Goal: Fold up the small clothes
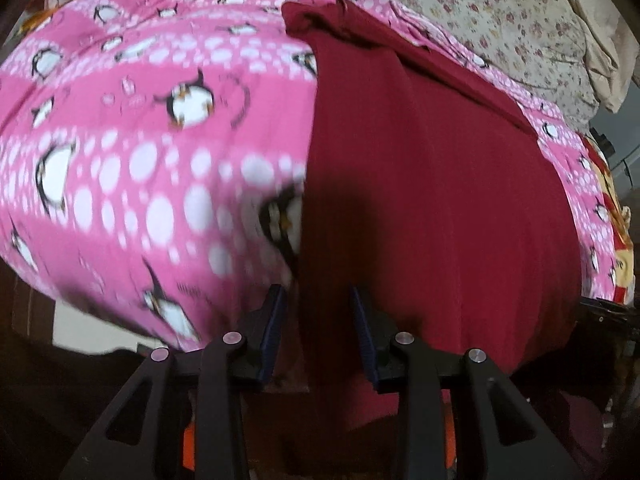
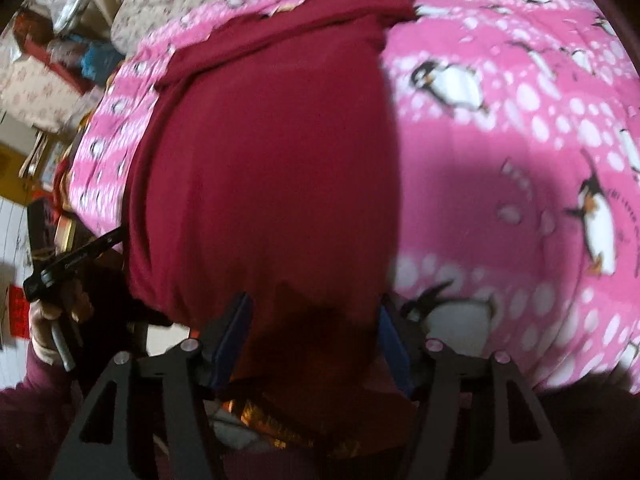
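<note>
A dark red garment (image 1: 432,184) lies spread lengthwise on a pink penguin-print blanket (image 1: 140,128), its far end folded over. My left gripper (image 1: 318,300) is open at the garment's near left edge, the cloth hanging between the blue pads and over the bed edge. In the right wrist view the same garment (image 2: 272,160) fills the middle. My right gripper (image 2: 314,312) is open at its near right edge, with cloth lying between the pads. The left gripper (image 2: 76,258) shows at the left, held in a hand.
A floral sheet (image 1: 500,20) covers the bed beyond the pink blanket (image 2: 500,140). A yellow and red cloth (image 1: 616,220) lies at the right edge. Clutter and a shelf (image 2: 60,52) stand left of the bed. The bed's near edge drops off under both grippers.
</note>
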Demonstrator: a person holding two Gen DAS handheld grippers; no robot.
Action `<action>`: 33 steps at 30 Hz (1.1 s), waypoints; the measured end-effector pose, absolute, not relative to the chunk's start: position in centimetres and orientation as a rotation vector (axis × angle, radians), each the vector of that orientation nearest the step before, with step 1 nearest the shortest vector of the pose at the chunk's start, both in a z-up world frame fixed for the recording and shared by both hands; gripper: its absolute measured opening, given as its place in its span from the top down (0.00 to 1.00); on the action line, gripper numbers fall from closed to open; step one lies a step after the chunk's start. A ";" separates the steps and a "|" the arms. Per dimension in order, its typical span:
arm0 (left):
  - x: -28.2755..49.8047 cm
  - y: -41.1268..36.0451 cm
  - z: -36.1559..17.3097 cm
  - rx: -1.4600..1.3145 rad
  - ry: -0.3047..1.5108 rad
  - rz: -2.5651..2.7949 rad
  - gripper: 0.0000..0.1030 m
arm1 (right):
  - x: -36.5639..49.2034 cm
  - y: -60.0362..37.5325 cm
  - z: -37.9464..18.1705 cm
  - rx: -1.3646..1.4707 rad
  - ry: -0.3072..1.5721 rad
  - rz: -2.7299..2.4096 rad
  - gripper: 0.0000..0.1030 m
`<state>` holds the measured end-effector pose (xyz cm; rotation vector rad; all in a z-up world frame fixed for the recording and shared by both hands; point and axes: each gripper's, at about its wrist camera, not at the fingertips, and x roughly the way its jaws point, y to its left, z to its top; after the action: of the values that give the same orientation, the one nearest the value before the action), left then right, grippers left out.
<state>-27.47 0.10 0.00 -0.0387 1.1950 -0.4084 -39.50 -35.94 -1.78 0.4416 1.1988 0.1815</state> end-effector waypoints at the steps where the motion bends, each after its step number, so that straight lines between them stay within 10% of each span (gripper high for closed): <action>1: -27.8 0.1 -0.4 -0.045 1.214 -0.415 0.86 | -39.6 -35.7 -2.0 0.439 1.212 0.193 0.36; 9: -27.8 -0.1 -1.9 -0.112 1.299 -0.442 0.83 | -40.2 -35.1 -3.5 0.508 1.222 0.243 0.32; 14: -28.7 -1.0 -1.4 -0.037 1.275 -0.463 1.00 | -40.5 -34.9 -3.4 0.446 1.214 0.233 0.89; 33: -16.7 0.1 13.5 -0.328 0.898 -0.568 1.00 | -31.9 -41.1 9.3 0.657 0.751 0.343 0.89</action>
<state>-16.70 0.15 13.48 -0.3277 0.8983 -0.5679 -31.86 -41.09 9.29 0.6568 0.7509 0.3429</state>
